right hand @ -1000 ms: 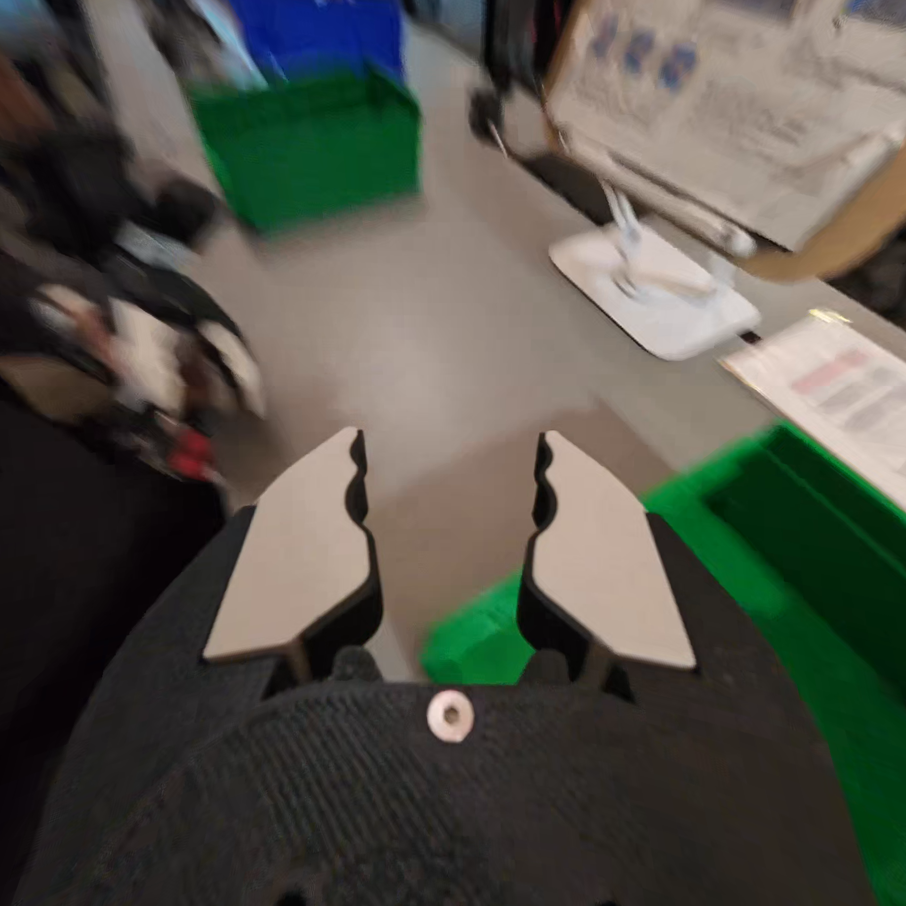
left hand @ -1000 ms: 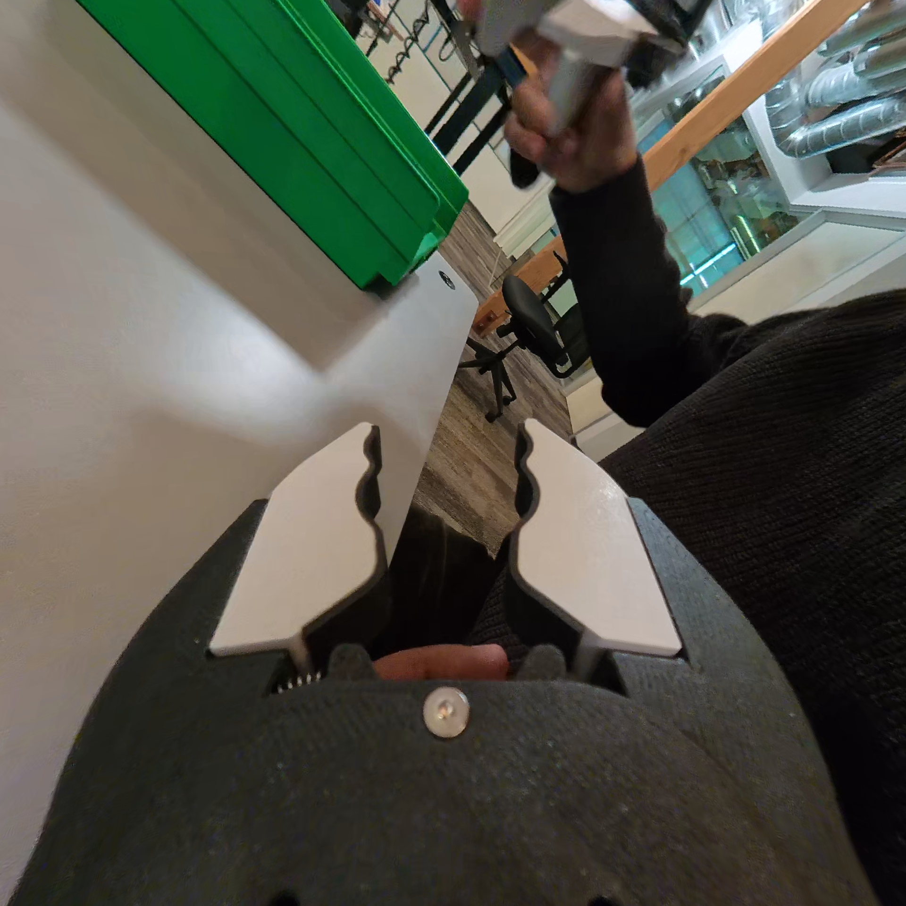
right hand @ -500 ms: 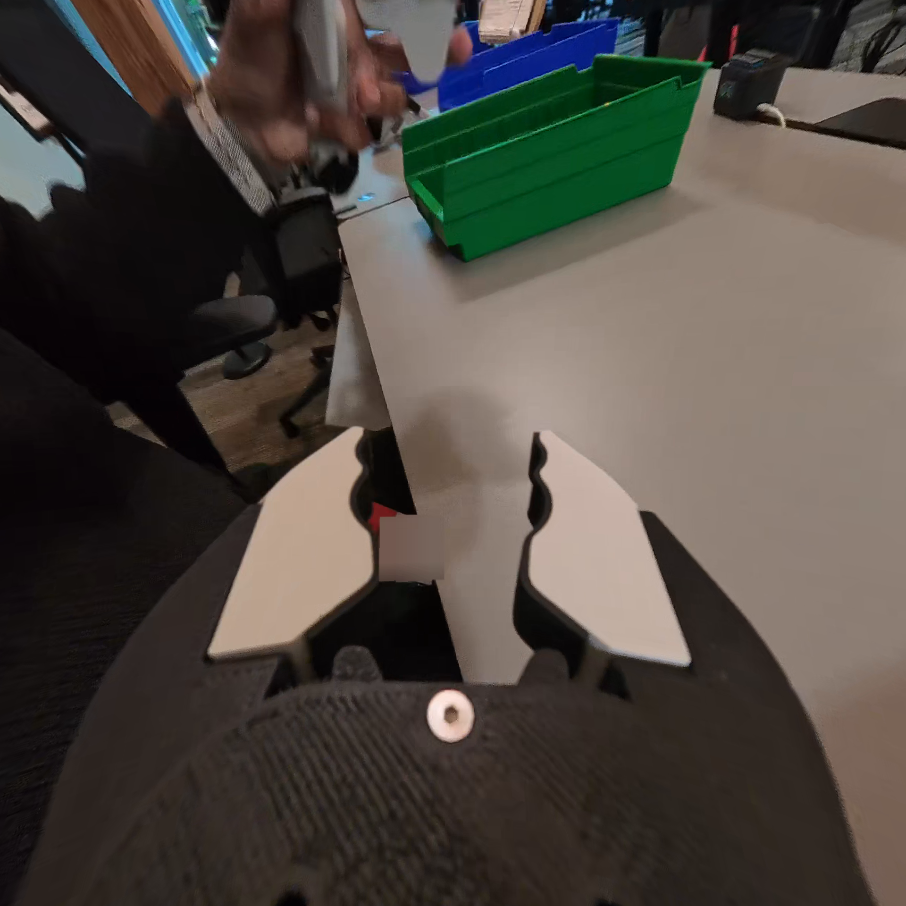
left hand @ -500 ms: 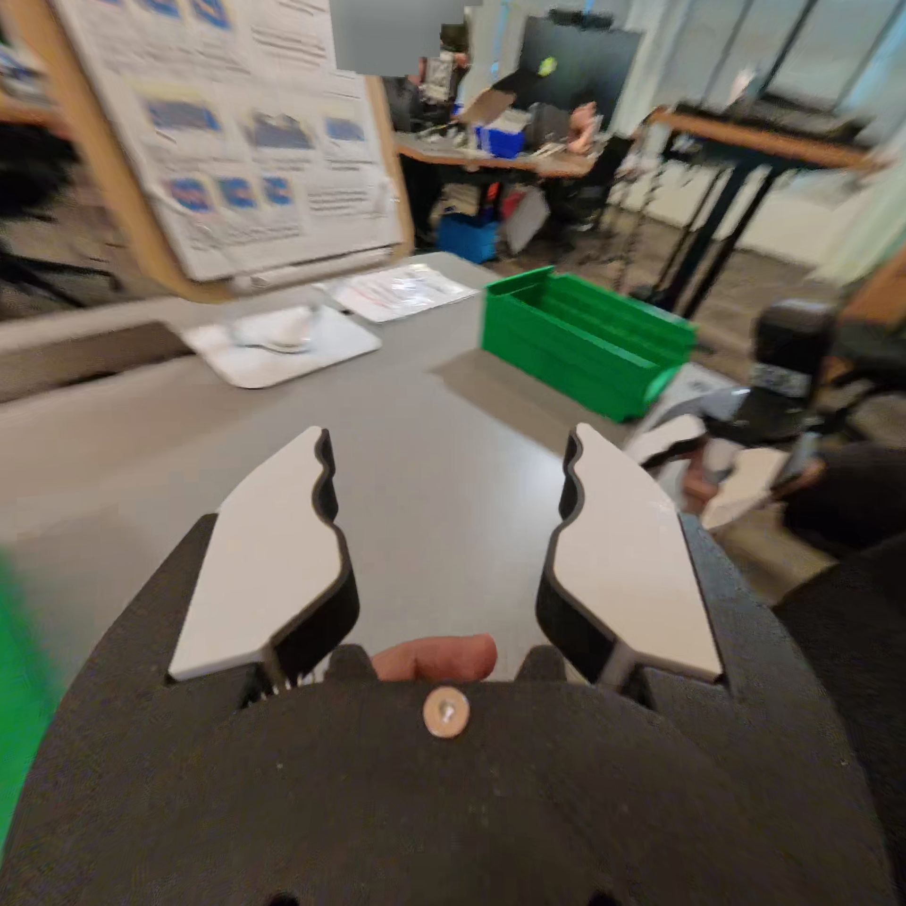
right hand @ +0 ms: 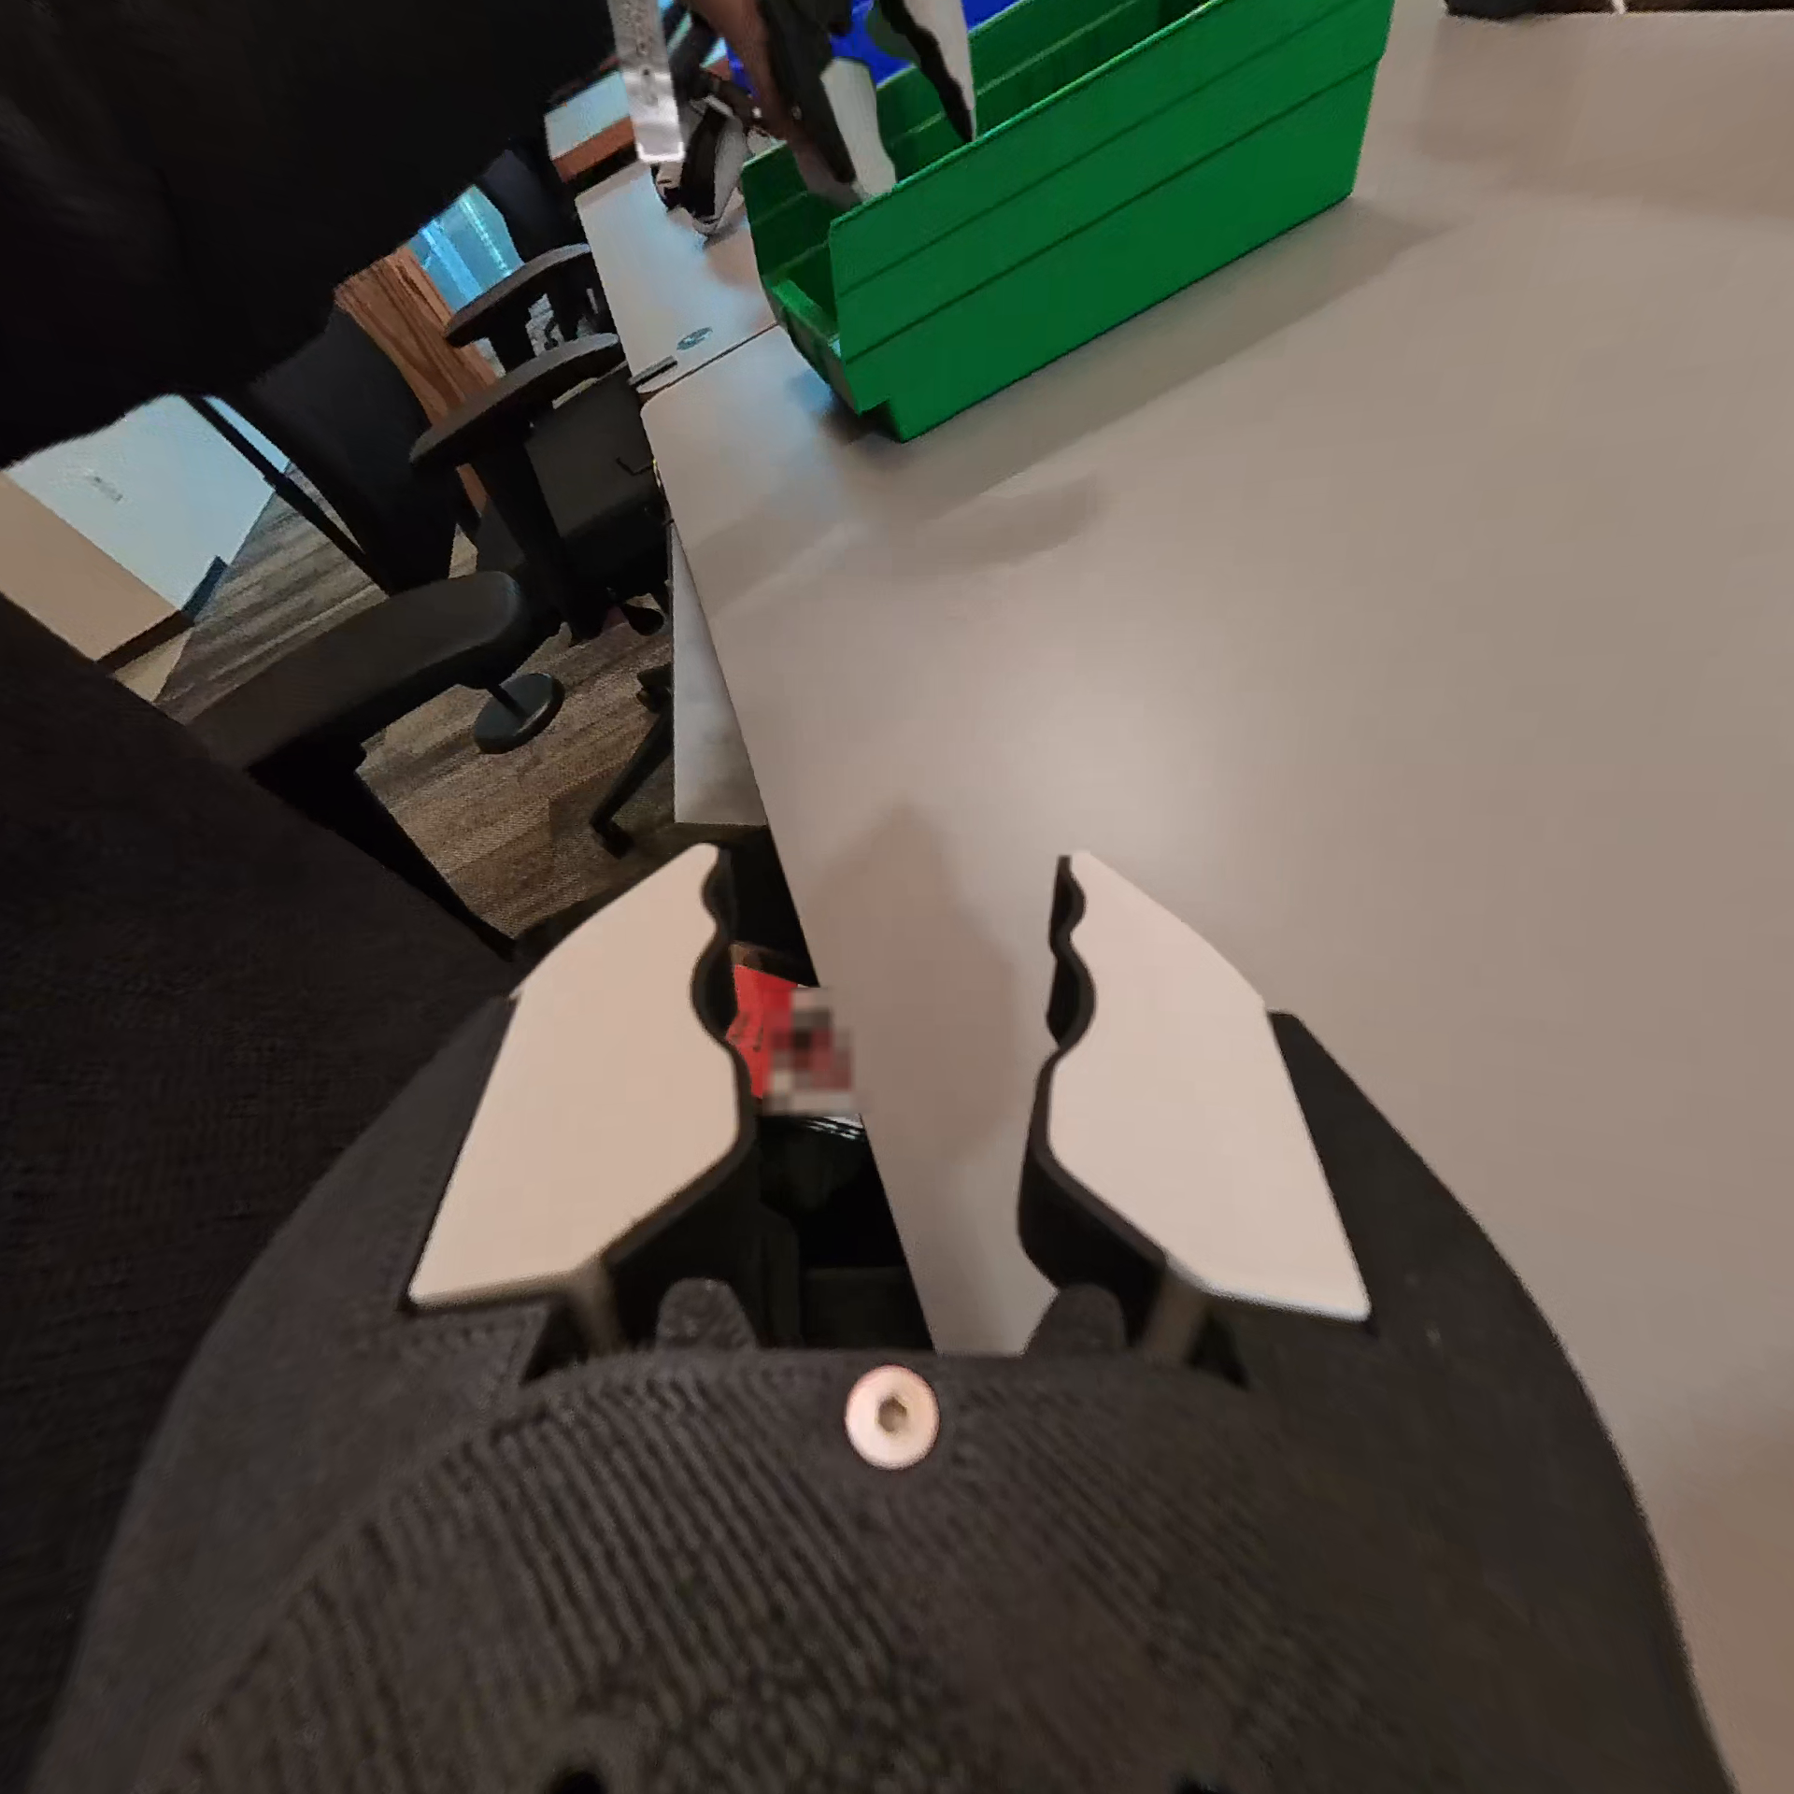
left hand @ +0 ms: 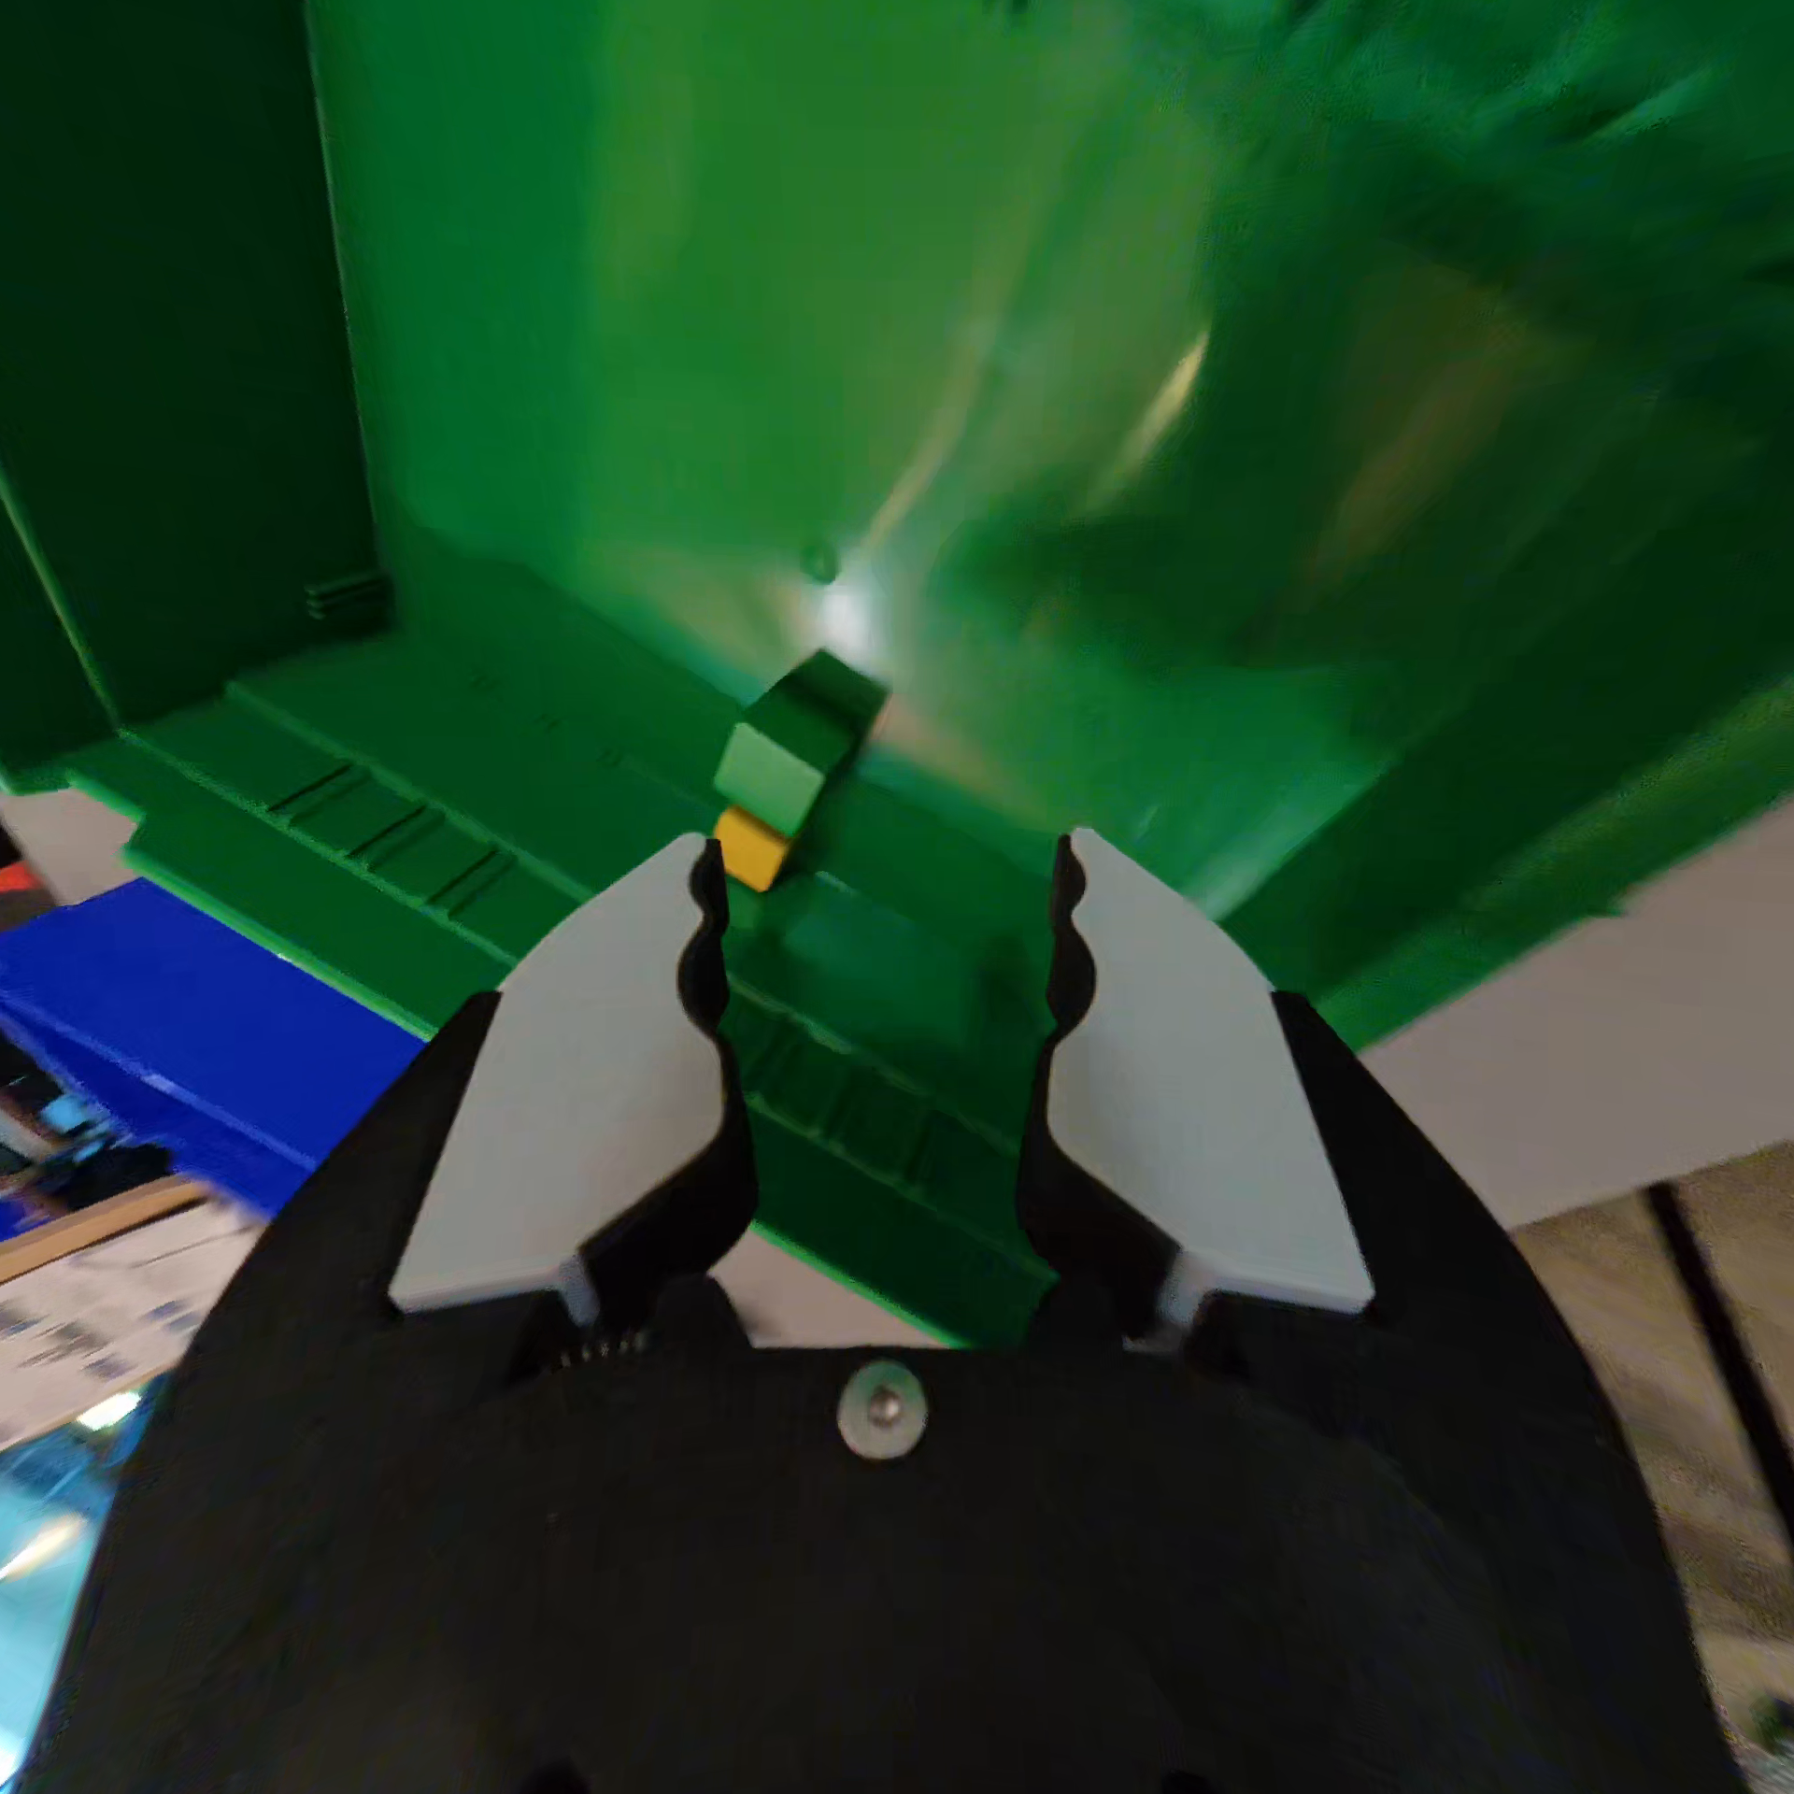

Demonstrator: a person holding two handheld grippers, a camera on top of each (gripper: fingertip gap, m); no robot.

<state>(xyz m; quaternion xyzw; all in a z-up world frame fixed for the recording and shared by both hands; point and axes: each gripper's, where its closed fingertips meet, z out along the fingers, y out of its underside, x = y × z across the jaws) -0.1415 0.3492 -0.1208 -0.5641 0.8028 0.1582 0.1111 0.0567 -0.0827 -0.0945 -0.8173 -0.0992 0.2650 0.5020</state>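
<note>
The left gripper [left hand: 888, 854], jaws apart, is hovering over a bin [left hand: 408, 825] holding small, probably light blocks [left hand: 777, 767], while the right gripper [right hand: 888, 859] is gaping over the bare surface [right hand: 1359, 680].

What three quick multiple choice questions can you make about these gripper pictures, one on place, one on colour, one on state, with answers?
1. Where are the small blocks?
A. inside the green bin
B. on the bare table
C. on a chair

2. What colour is the block beside the green block?
A. red
B. yellow
C. white

3. How is the right gripper?
A. shut on a block
B. open, holding nothing
C. shut on the bin

Answers:
A, both lie in the green bin.
B, the yellow block touches the green block.
B, the right gripper gapes above the table.
</note>
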